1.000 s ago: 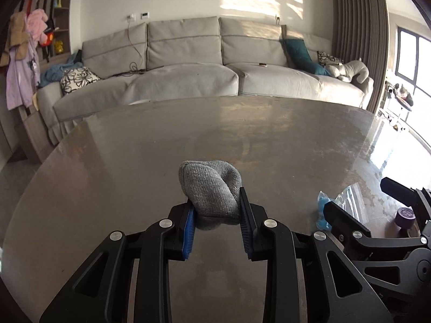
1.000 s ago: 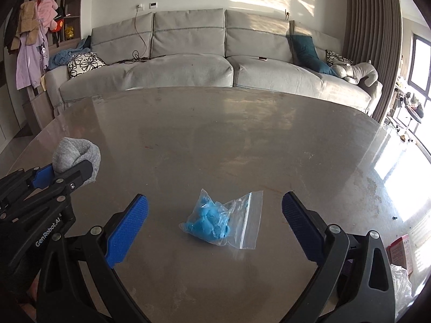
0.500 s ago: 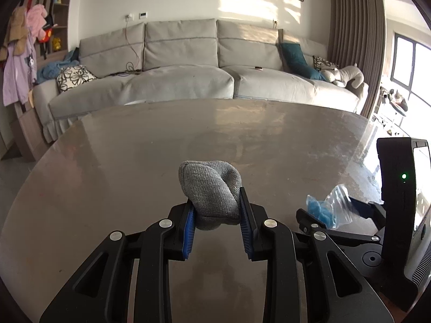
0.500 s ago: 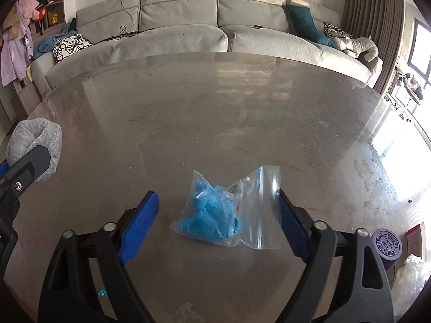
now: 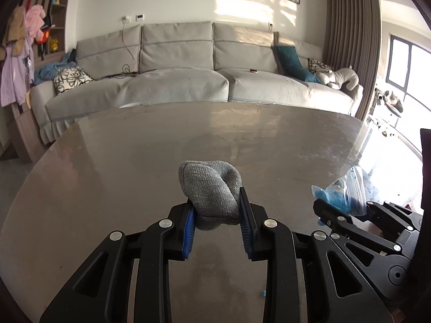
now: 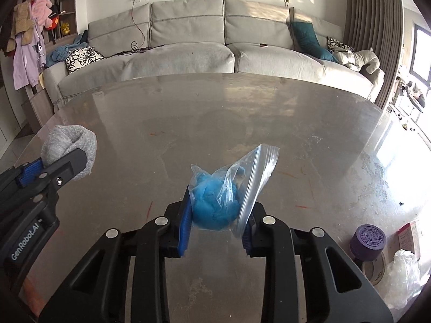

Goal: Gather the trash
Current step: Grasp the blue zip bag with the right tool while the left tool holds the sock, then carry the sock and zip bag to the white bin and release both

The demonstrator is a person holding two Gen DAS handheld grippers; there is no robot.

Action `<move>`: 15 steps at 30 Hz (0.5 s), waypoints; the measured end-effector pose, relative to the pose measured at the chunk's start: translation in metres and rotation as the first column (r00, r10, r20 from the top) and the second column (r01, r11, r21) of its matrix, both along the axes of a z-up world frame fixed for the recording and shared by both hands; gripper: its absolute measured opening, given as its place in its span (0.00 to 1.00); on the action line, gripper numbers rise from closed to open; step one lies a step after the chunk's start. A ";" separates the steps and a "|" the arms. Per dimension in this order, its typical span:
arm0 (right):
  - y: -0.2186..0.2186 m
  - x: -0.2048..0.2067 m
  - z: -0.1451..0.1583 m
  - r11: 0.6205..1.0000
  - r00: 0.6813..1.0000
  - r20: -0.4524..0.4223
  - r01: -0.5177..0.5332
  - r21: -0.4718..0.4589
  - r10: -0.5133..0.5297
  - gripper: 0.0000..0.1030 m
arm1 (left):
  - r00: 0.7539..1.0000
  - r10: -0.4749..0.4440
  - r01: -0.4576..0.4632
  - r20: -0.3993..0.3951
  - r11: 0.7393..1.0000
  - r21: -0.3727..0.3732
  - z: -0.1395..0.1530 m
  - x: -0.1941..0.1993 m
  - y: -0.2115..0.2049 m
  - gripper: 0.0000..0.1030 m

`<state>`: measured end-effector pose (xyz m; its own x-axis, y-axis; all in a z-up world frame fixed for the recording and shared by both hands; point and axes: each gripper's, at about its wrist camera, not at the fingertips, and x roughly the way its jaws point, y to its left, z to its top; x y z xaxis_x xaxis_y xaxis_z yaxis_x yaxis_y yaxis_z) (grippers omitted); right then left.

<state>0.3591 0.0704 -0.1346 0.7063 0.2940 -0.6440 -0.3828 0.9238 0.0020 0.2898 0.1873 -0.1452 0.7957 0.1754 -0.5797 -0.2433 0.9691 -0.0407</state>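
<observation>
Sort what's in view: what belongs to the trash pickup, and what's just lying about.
Part of the job:
- grey sock, clamped in the left hand-held gripper
- clear zip bag with blue wad, clamped in the right hand-held gripper

Just lying about:
- purple lid at the table's right edge
- tape roll
- crumpled plastic
- sofa with cushions
</observation>
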 end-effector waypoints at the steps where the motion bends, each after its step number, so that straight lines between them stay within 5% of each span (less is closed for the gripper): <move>1: -0.004 -0.006 0.005 1.000 1.000 0.015 0.001 0.007 -0.001 0.30 | 1.000 -0.006 0.006 0.003 1.000 0.001 0.001 -0.002 -0.002 0.28; 9: -0.049 -0.064 0.025 0.998 0.993 0.100 0.061 0.035 -0.064 0.30 | 0.991 -0.134 0.134 0.005 0.991 0.003 0.004 -0.019 -0.038 0.28; 15: -0.099 -0.117 0.028 0.987 0.980 0.120 0.151 0.056 -0.157 0.30 | 0.959 -0.283 0.282 -0.029 0.959 -0.034 -0.006 -0.049 -0.084 0.28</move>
